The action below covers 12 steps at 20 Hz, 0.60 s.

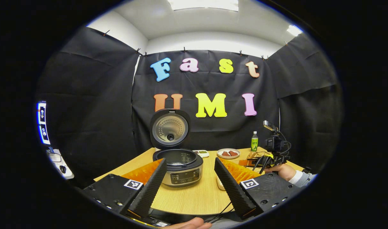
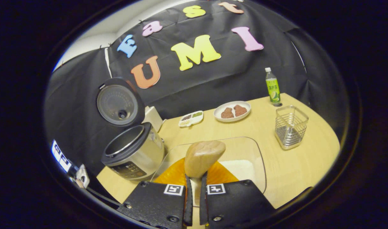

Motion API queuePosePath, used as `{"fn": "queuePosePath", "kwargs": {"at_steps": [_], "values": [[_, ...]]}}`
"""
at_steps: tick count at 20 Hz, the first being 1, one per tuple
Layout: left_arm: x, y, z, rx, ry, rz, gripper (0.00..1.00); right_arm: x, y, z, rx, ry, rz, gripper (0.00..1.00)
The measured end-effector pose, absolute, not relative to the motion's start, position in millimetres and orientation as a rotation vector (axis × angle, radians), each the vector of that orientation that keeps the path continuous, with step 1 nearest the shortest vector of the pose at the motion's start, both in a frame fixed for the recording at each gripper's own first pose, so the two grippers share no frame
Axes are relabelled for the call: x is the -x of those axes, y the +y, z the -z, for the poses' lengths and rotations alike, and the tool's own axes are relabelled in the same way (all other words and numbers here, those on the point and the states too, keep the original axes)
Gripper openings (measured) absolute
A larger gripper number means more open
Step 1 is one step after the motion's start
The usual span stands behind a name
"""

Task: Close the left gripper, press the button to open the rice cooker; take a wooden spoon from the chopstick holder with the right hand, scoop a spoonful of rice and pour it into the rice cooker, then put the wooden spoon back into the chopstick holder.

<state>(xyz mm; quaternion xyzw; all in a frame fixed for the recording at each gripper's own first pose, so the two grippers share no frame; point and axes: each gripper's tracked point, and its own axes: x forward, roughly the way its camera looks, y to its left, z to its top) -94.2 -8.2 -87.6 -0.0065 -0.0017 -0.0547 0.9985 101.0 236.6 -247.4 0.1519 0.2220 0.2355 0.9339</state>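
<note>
Open rice cooker (image 2: pixel 133 152): a silver round pot with a dark rim, seen at the left of the right gripper view, its lid (image 2: pixel 119 103) raised upright.
Wooden spoon (image 2: pixel 203 157): pale, rounded bowl, pinched between the closed fingers of the right gripper (image 2: pixel 195 194); its long axis runs forward, away from the camera.
Clear glass dish (image 2: pixel 259 152): directly beneath the spoon, white rice (image 2: pixel 240 168) inside.
Wire chopstick holder (image 2: pixel 290 127): far right, well apart.
Left gripper (image 1: pixel 189 178): fingers spread, framing the cooker.
Coming move: judged a leftward carry from dish to cooker.

Bright ceiling light (fisheye-warped edges)
</note>
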Motion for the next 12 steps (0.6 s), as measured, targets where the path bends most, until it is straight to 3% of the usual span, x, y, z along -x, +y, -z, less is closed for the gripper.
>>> {"fn": "queuePosePath", "kwargs": {"at_steps": [12], "values": [[86,-5,99,-0.006,0.019,0.09,0.96,-126,225,259,-0.764,0.609,-0.48,0.13]]}}
